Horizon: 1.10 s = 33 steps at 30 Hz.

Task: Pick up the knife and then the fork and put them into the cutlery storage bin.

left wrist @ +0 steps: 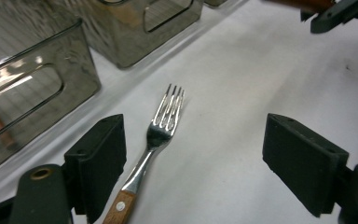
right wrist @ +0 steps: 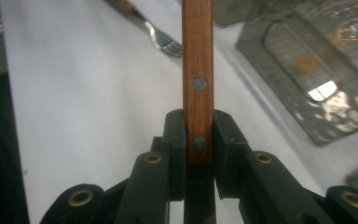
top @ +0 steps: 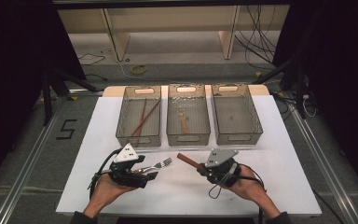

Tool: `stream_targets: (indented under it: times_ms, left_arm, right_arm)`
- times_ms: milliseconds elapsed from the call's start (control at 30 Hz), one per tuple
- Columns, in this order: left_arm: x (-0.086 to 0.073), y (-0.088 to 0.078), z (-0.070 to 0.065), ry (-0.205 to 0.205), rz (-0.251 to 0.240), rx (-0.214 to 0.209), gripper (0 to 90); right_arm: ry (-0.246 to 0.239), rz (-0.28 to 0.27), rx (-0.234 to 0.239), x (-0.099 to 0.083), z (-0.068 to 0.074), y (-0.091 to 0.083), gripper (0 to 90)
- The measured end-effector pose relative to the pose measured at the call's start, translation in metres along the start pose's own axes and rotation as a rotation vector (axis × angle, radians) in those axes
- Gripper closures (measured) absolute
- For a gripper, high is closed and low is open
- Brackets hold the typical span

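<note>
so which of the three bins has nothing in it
The right bin, at the far right of the row, looks empty. The left bin holds chopsticks, and the middle bin holds a wooden-handled utensil.

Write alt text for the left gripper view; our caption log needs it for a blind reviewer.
A fork with a wooden handle lies on the white table between the open left gripper jaws, nearer one jaw. Clear bins stand behind it.
</note>
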State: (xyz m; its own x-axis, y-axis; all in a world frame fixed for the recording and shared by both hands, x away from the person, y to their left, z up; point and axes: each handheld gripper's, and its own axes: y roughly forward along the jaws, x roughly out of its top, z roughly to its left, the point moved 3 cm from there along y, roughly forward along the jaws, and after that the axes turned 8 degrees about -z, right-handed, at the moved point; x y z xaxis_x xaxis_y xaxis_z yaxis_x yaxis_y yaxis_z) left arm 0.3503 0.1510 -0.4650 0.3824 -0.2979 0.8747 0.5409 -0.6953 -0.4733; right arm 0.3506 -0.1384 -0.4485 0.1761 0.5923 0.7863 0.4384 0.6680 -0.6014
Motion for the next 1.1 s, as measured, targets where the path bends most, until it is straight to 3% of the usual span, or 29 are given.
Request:
stream_targets:
  times_ms: [267,500,1100]
  left_arm:
    - [-0.007,-0.005,0.008,-0.046,-0.048,0.045,20.1]
    - [-0.010,-0.006,0.011,-0.058,-0.042,0.059,20.0]
    - [-0.013,-0.010,0.016,-0.060,-0.050,0.065,19.7]
  right_arm:
    - [0.131,-0.048,-0.076,0.004,-0.036,-0.010,77.9]
    - [0.228,-0.084,-0.151,0.013,-0.070,-0.018,77.9]
    - [0.349,-0.098,-0.261,0.033,-0.135,-0.020,77.9]
